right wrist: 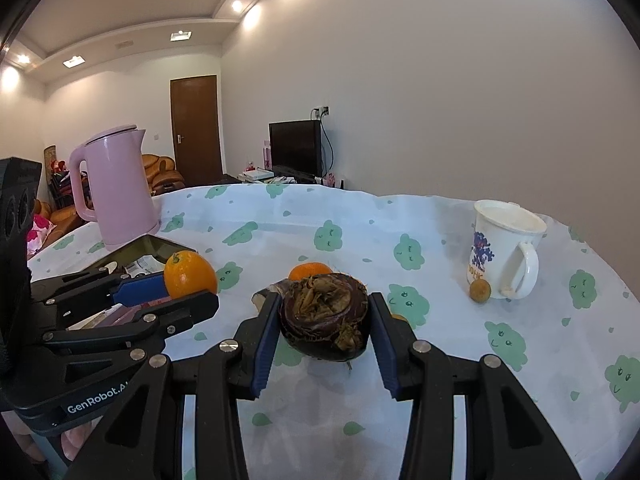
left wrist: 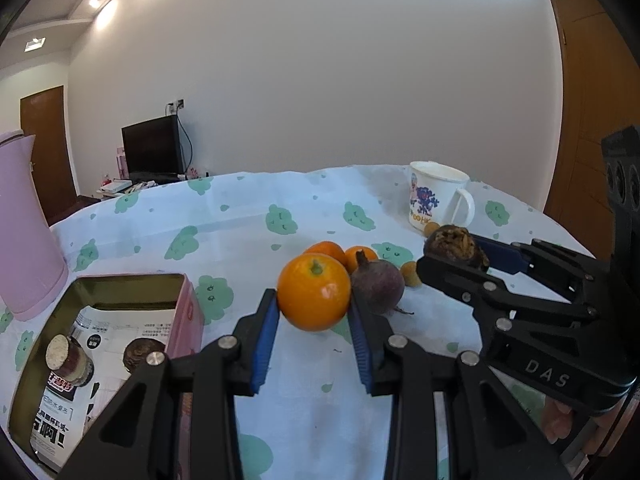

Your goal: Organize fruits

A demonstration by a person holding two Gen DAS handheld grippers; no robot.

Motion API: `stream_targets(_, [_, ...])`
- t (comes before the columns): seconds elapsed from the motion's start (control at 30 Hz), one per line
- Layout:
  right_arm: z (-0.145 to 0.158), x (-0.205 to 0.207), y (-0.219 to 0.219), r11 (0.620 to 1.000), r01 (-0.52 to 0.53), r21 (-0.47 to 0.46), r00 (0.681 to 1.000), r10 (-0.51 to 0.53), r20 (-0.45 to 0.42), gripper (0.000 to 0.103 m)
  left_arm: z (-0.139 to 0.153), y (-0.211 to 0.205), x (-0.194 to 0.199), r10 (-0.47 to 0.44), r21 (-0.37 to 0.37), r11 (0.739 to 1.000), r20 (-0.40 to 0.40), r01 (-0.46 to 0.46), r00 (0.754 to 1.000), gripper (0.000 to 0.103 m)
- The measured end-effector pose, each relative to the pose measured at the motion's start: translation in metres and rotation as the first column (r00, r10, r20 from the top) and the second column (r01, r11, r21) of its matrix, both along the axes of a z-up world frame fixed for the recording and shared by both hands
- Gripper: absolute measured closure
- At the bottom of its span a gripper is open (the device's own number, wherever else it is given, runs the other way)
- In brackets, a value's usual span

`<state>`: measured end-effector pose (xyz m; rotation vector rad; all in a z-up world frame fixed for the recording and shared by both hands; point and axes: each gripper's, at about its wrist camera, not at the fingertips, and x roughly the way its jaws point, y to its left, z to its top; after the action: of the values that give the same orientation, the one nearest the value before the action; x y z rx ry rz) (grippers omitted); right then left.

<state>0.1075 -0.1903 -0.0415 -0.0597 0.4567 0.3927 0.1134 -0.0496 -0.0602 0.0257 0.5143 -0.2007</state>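
My left gripper (left wrist: 314, 312) is shut on a large orange (left wrist: 314, 298) and holds it above the tablecloth; it also shows in the right wrist view (right wrist: 188, 274). My right gripper (right wrist: 324, 320) is shut on a dark brown water chestnut (right wrist: 325, 326), seen too in the left wrist view (left wrist: 456, 246). On the cloth lie two small oranges (left wrist: 344, 252), a purple round fruit (left wrist: 378, 286) and a small yellow-brown longan (left wrist: 411, 274). Another longan (right wrist: 480, 291) lies by the mug. An open pink tin (left wrist: 188, 308) at the left holds a water chestnut (left wrist: 140, 354) and a jar.
A white mug (right wrist: 504, 256) stands at the right rear of the table. A pink kettle (right wrist: 116, 192) stands at the left rear behind the tin. The round table wears a white cloth (right wrist: 360, 236) with green prints. A TV and doors are in the background.
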Motion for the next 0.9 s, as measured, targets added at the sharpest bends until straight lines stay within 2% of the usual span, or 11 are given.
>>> stream_targets(0.67, [0.004,-0.009,-0.007,0.999,0.014,0.040,0.999,-0.016,0.043,0.058,0.006,0.003,-0.012,0.020,-0.008,1.000,0.072,-0.020,0.997,0.067])
stream_targets(0.9, [0.009,-0.018,-0.003,1.000,0.014,0.023,0.995,-0.017,0.095,0.058,0.009,0.003,-0.018,0.036,-0.008,0.999,0.109,-0.036,0.993,0.067])
